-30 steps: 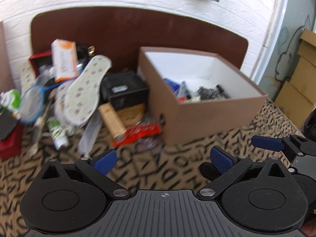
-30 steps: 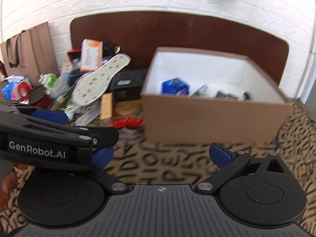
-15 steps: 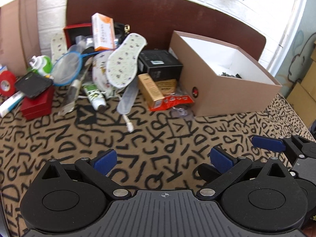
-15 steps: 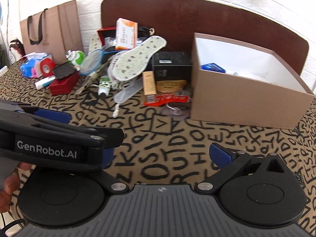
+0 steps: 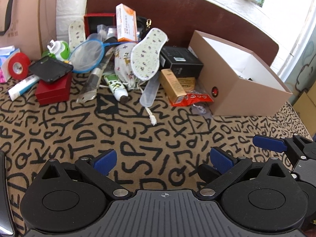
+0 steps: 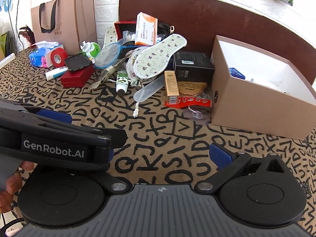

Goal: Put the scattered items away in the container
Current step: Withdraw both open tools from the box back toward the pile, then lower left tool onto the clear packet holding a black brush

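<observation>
Left tool (image 5: 162, 161): jaws standing wide apart, gripping nothing, hanging low over the patterned bench (image 5: 83, 130).
Right tool (image 6: 164, 154): likewise spread wide and carrying nothing; its left finger is hiding behind the left tool's body, which is crossing the right view.
Box (image 5: 246, 94): sitting at the far right of the bench, open-topped, a few things already lying inside; what they are is probably too small to tell.
Pile (image 5: 138, 59): lying ahead of both tools and left of the box, well apart from either tool.
Nearest pieces: the clear case (image 5: 149, 92), the gold carton (image 5: 171, 86) and the red packet (image 5: 193, 98) are fringing the pile's near edge, the packet lying just beside the box wall.
Long axes: case and carton are both pointing roughly toward the tools, so jaws closing sideways would be spanning their narrow width.
Nearer arm: the right tool is sitting closer to the box side, so it seems better placed for the carton and packet; the left for the tube (image 5: 116, 87) and red box (image 5: 53, 90).
</observation>
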The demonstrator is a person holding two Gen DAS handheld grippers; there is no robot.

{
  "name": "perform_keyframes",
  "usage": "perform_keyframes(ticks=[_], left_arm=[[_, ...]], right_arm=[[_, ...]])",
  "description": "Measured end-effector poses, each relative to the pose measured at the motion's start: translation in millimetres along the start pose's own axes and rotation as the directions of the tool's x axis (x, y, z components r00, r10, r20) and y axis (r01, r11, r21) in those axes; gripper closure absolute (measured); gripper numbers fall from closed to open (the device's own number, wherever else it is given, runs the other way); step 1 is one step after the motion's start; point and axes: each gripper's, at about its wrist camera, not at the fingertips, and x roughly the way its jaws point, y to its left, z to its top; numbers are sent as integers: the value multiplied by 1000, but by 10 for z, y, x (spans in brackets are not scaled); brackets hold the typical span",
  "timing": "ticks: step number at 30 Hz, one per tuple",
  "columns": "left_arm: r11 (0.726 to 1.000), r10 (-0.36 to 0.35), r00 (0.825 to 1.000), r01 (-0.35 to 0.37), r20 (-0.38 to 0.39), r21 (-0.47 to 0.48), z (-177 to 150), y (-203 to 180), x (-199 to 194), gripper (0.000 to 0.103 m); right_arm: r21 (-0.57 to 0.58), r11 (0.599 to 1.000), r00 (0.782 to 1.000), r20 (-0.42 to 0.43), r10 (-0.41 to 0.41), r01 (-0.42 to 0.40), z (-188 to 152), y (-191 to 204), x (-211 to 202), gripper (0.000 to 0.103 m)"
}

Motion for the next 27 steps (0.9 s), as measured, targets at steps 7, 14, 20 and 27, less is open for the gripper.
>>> perform_keyframes(ticks=[7, 14, 20, 27], left_arm=[[1000, 9, 1000, -9, -9, -27, 2, 226, 94, 0], [995, 37, 999, -36, 7, -96, 25, 566, 155, 0], [986, 73, 997, -68, 23, -152, 98, 868, 194, 0], [986, 77, 996, -70, 37, -151, 233, 1062, 306, 3]], right_arm=[[-14, 1000, 999, -30, 25, -25, 50, 107, 200, 0], [-20, 998, 997, -59, 55, -56, 138, 237, 452, 0], [-37, 994, 993, -55, 100, -103, 216, 372, 628, 1], [-32, 984, 984, -11, 177, -177, 343, 450, 794, 1]])
